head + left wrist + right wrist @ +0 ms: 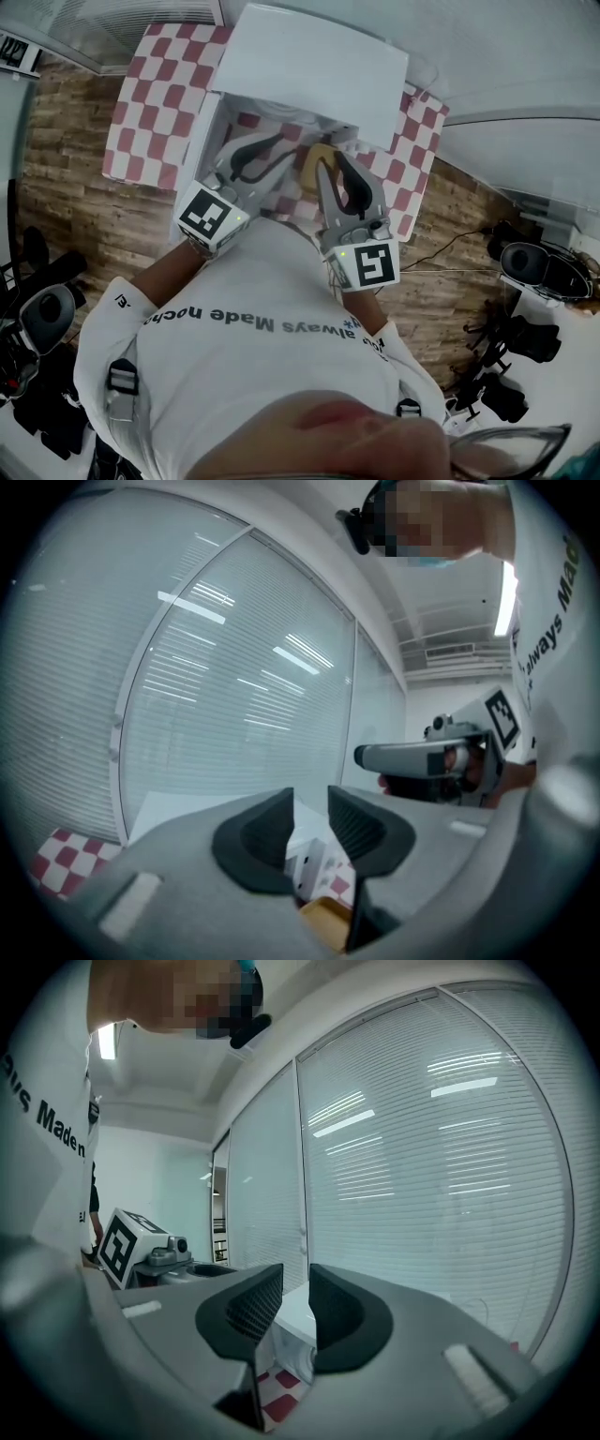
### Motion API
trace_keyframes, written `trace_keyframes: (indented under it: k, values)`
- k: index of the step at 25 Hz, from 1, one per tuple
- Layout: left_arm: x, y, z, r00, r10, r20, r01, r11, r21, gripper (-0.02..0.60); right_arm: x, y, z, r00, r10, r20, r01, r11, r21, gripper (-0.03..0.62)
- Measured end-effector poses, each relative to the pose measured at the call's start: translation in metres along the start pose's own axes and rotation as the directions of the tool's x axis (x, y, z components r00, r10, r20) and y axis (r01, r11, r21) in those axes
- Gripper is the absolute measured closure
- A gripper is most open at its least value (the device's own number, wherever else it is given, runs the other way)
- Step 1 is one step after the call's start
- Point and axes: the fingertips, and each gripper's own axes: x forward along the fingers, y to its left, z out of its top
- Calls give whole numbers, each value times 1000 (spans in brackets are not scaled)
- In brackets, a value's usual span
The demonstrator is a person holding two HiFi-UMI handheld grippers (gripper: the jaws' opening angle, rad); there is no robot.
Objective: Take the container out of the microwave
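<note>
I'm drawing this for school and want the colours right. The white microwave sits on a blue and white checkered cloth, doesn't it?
Not quite. The cloth under the white microwave is checkered red and white, not blue and white. The head view shows it best. The rest is right: the microwave is white and it sits on that cloth.

Observed table draped in red-and-white checked cloth (155,103), set on brown wood-plank floor (66,197). Recorded white box-shaped microwave (319,66) standing directly on the cloth, just beyond the fingers (258,841) of the left gripper (309,803) and the fingers (342,1321) of the right gripper (295,1283). Noted bare checked cloth out to the left of the left fingers, to the right of the right fingers, and low between each pair.
</note>
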Motion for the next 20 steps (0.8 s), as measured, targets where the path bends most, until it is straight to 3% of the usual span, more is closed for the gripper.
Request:
trace_keyframes:
  k: [20]
  values:
    - [-8, 4, 20, 999, 6, 49, -6, 1000, 17, 465, 1, 11, 15, 999, -29, 34, 30, 999, -27, 507]
